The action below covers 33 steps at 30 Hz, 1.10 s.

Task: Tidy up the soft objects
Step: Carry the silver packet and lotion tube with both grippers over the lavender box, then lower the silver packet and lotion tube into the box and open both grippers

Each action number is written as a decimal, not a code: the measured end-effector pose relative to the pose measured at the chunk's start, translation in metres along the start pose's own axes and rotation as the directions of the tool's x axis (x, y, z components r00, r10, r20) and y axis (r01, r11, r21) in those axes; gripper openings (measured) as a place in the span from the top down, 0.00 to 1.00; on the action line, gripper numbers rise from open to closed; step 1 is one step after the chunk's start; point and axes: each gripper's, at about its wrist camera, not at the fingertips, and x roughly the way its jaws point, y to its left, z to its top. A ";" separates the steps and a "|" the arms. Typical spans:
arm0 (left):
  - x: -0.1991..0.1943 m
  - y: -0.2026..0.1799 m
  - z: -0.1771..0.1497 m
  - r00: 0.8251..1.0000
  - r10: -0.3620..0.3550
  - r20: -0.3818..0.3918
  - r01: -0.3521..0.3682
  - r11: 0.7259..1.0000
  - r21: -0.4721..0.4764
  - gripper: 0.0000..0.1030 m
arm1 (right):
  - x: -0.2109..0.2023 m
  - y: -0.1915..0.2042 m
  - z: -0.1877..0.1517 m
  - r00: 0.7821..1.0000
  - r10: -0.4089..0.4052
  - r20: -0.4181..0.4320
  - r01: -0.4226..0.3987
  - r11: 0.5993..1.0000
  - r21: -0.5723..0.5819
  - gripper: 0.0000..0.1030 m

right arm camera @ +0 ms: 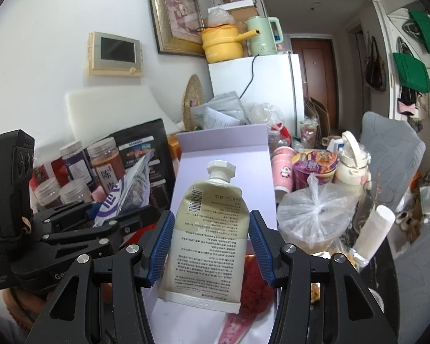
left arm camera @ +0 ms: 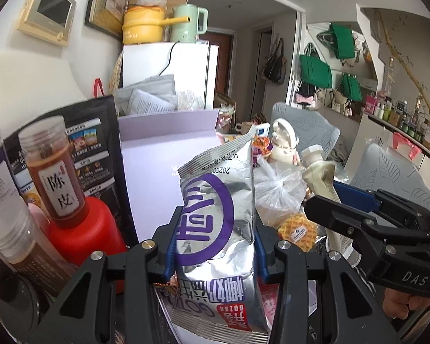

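My left tongs [left arm camera: 215,246] are closed on the silver snack bag [left arm camera: 218,223], the blue pads pressing its two sides at about the middle of its length. The bag stands upright between them, lifted over the lilac box [left arm camera: 154,154]. I judge it light and full of air: the foil is smooth and can slip, and a harder squeeze may crush what is inside or burst the seam. The better hold is probably low on the body, near the flat sealed edge, where the foil is stiffer.

My right tongs [right arm camera: 212,243] grip the cream tube [right arm camera: 207,235] across its wide flat body, cap [right arm camera: 221,170] upward, also over the same box. The tube looks heavier than the bag and soft, so it will bend under pressure. The crimped bottom end is the stiffest part; the middle gives way but does not slide so easily.

Around the box, the bench is crowded: jars [left arm camera: 54,169] and a red bottle [left arm camera: 86,235] stand on one side, a tied plastic bag [right arm camera: 315,212] on the other.
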 end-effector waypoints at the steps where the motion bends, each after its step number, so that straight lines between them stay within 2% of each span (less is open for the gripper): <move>1: 0.004 0.001 -0.002 1.000 0.001 -0.011 -0.001 1.000 0.001 0.59 | 0.005 -0.001 -0.002 1.000 0.001 -0.013 -0.001 1.000 0.001 0.49; 6: 0.025 0.003 -0.012 0.997 0.006 -0.075 -0.006 1.000 0.006 0.59 | 0.029 -0.008 -0.013 0.996 -0.008 -0.085 0.008 1.000 0.008 0.49; 14: 0.046 0.012 -0.018 0.990 0.029 -0.138 -0.030 1.000 -0.006 0.59 | 0.052 -0.018 -0.023 0.988 -0.014 -0.154 0.020 0.999 0.035 0.49; 24: 0.090 0.013 -0.038 0.964 0.023 -0.263 -0.028 1.000 -0.013 0.59 | 0.085 -0.026 -0.039 0.964 -0.025 -0.266 0.035 0.999 0.032 0.49; 33: 0.107 0.013 -0.047 0.950 0.038 -0.311 -0.041 0.999 -0.001 0.59 | 0.106 -0.035 -0.053 0.939 -0.041 -0.340 0.057 0.998 0.037 0.49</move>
